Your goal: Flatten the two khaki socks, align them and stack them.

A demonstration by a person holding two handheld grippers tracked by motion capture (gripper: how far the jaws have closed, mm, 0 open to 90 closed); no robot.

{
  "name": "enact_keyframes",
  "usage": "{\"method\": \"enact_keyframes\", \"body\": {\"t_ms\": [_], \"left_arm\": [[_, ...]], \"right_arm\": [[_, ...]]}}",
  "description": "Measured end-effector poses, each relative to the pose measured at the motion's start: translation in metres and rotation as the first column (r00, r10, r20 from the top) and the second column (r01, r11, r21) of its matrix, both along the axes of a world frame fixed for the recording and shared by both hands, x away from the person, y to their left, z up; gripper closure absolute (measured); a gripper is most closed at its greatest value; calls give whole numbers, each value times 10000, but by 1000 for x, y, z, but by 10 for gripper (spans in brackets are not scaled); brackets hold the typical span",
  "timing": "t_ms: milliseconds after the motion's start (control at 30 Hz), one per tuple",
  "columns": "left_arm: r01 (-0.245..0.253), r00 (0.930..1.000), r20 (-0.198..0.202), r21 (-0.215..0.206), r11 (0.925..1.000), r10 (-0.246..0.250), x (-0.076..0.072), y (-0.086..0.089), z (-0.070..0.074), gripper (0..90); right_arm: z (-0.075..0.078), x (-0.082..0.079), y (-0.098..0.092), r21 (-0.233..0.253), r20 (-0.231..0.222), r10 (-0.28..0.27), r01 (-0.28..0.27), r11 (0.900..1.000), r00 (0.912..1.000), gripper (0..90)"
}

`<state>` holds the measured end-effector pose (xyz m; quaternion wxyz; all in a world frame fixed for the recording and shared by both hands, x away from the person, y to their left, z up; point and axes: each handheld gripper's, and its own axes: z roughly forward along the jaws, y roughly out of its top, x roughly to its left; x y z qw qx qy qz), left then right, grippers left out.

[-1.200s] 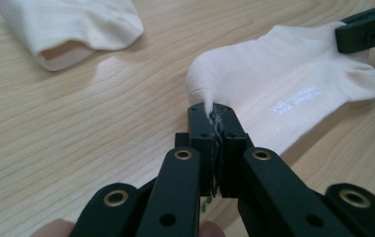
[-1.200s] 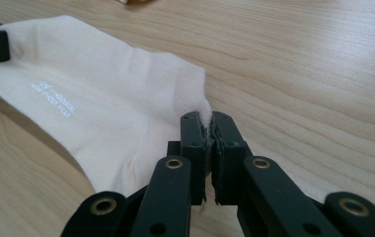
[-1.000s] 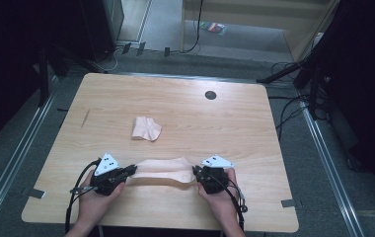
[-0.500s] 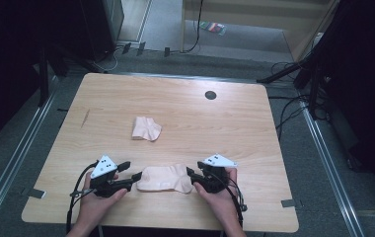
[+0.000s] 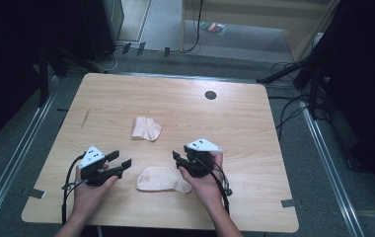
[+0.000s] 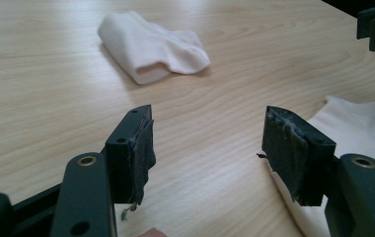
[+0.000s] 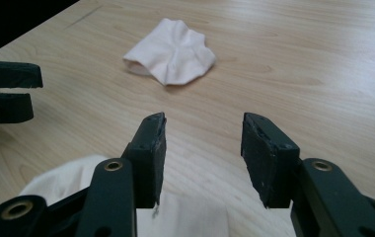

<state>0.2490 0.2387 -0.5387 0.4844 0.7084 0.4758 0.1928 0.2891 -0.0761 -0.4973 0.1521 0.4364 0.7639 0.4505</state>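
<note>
Two pale, flesh-coloured socks on a light wooden counter, both folded or bunched into small bundles. Nearer sock flat near the front edge, between the two hands and just beside the right one; probably set down there on purpose, since both pairs of tongs stand clear of it. Left tongs apart and empty, hovering just left of that sock; same wide gap in the left gripper view, bare wood between the pads, the sock's white edge off to the right behind the right-hand jaw. Right tongs likewise apart and empty, raised just above the sock's right end; from the right gripper view, cloth lying below and to the left of the jaws, not between them. Farther sock near the middle of the counter, well apart from the near one, open cuff visible in the right gripper view; placement suggests a finished piece put aside, or a mate waiting to be paired, though no way to tell which. Nothing between tongs and either sock. Elsewhere: a small dark round grommet hole toward the far edge, cables trailing on the grey floor at the right, dark equipment legs at the room's margins, none of it in the way.
</note>
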Motion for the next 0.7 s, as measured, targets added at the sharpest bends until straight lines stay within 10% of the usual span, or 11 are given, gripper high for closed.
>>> {"method": "enact_keyframes", "body": {"t_ms": [333, 700], "left_arm": [[-1231, 9922, 110, -682, 9900, 1242, 9, 27, -2, 328], [-1237, 9923, 1, -586, 9906, 1239, 11, 26, -10, 342]], "right_arm": [[2, 39, 51, -128, -36, 92, -93, 9999, 10000, 532], [-12, 98, 85, -691, -505, -527, 492, 9964, 9973, 493]]}}
